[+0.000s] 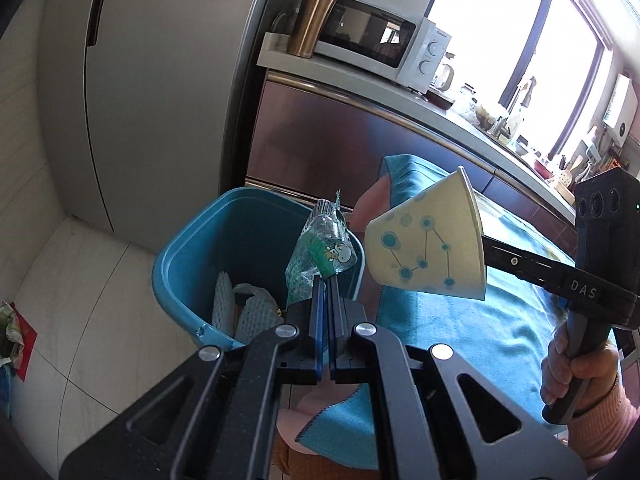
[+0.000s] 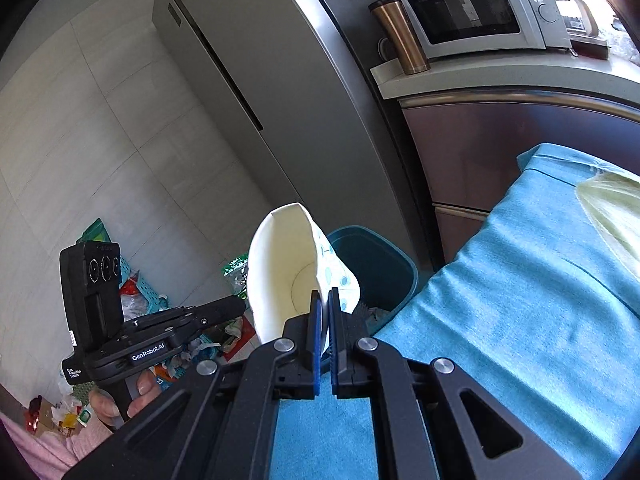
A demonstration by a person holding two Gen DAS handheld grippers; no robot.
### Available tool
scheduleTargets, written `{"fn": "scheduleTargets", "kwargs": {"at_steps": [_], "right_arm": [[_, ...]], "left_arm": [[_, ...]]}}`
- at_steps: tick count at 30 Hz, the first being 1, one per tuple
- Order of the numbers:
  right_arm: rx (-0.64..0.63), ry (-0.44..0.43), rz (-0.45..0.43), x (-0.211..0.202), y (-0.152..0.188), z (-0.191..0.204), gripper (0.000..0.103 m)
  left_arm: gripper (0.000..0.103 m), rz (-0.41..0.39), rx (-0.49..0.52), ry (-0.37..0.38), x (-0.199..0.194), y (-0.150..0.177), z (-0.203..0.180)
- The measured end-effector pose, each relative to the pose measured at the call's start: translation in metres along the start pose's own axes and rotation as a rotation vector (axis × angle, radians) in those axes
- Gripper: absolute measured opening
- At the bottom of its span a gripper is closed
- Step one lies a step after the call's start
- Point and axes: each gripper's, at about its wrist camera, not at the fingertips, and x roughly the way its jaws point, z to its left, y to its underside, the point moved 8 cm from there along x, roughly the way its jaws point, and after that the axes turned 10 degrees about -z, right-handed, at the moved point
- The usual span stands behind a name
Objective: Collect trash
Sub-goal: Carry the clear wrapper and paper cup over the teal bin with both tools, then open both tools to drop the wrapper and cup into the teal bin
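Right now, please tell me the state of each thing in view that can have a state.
Left hand-held gripper: shut on the plastic wrapper.
Right hand-held gripper: shut on the paper cup, squashed, tipped sideways.
Blue bin: open, partly filled with foam netting.
Microwave: door closed.
Fridge: doors closed.

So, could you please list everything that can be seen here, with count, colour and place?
plastic wrapper: one, clear with green print, held in the left gripper above the bin
paper cup: one, pale with teal dots, squashed, held in the right gripper
bin: one, blue, on the floor beside the table, foam netting inside
tablecloth: one, blue, over the table
microwave: one, white, on the counter
tumbler: one, copper, beside the microwave
fridge: one, grey, behind the bin
floor litter: several pieces, mixed colours, by the wall
left gripper: black, shut
right gripper: black, shut
hand: pink sleeve, holding the right gripper's handle
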Motion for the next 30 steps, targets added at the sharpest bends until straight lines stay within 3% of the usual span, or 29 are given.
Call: {"fn": "scheduleTargets", "kwargs": {"at_steps": [20, 30], "right_arm": [[-0.003, 0.076, 0.167, 0.08, 0.008, 0.0, 0.006], [0.021, 0.089, 0.177, 0.081, 0.012, -0.005, 0.007]], "left_arm": [[0.002, 0.101, -0.045, -0.083, 0.057, 0.014, 0.032], [0.008, 0.146, -0.063, -0.09, 0.078, 0.03, 0.034]]}}
